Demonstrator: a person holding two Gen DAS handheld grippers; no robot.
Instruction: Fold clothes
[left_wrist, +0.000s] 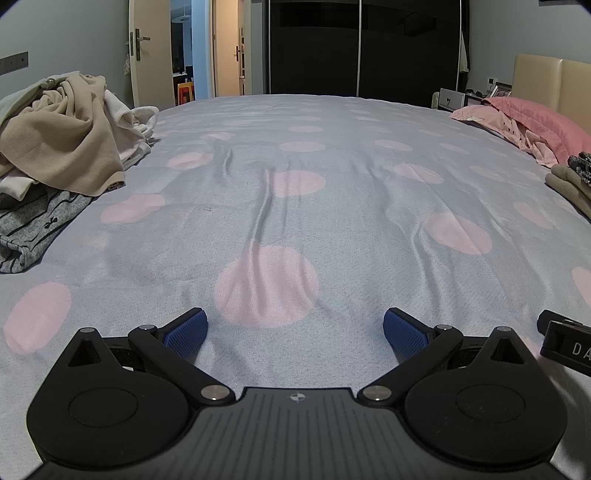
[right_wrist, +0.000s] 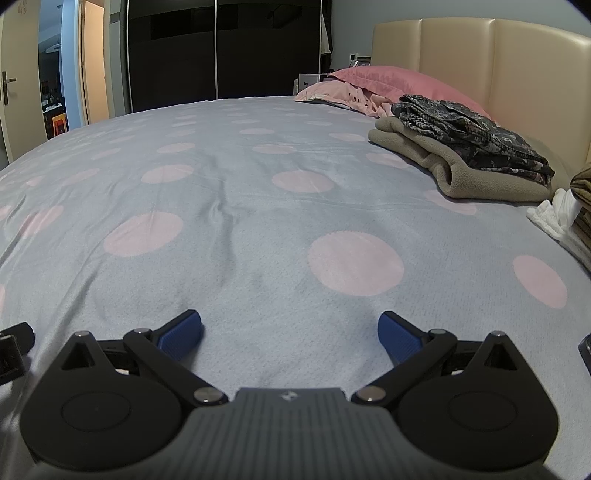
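1. Presently, the left gripper (left_wrist: 295, 334) sits low over the bedspread (left_wrist: 332, 206) with its blue pads (left_wrist: 186, 332) spread wide and nothing between them.
2. The right gripper (right_wrist: 290, 334) is in the same condition: jaws wide apart, no cloth held, low over the bedspread (right_wrist: 258, 192). Part of its black body shows at the right edge of the left wrist view (left_wrist: 565, 341), so the two tools lie side by side.
3. Directly ahead of both tools the grey bedspread with pink dots lies bare, with several shallow creases running away from the left gripper.
4. Unfolded clothes: a loose heap (left_wrist: 62, 129) at the far left of the bed, a beige garment draped on top, white pieces beside it, and a grey striped garment (left_wrist: 33, 229) lying at its near edge. The heap is well apart from both grippers.
5. Folded clothes: a stack at the right, near the headboard (right_wrist: 480, 55), formed of a folded beige fleece (right_wrist: 461, 173) with a dark patterned garment (right_wrist: 472, 136) resting on it.
6. A white cloth (right_wrist: 554, 218) lies at the right edge, just beside the stack.
7. Pink pillows (right_wrist: 388, 79) lie against the headboard beyond the stack.
8. A dark wardrobe (left_wrist: 362, 48) stands past the far side of the bed; an open door (left_wrist: 147, 55) is to its left.
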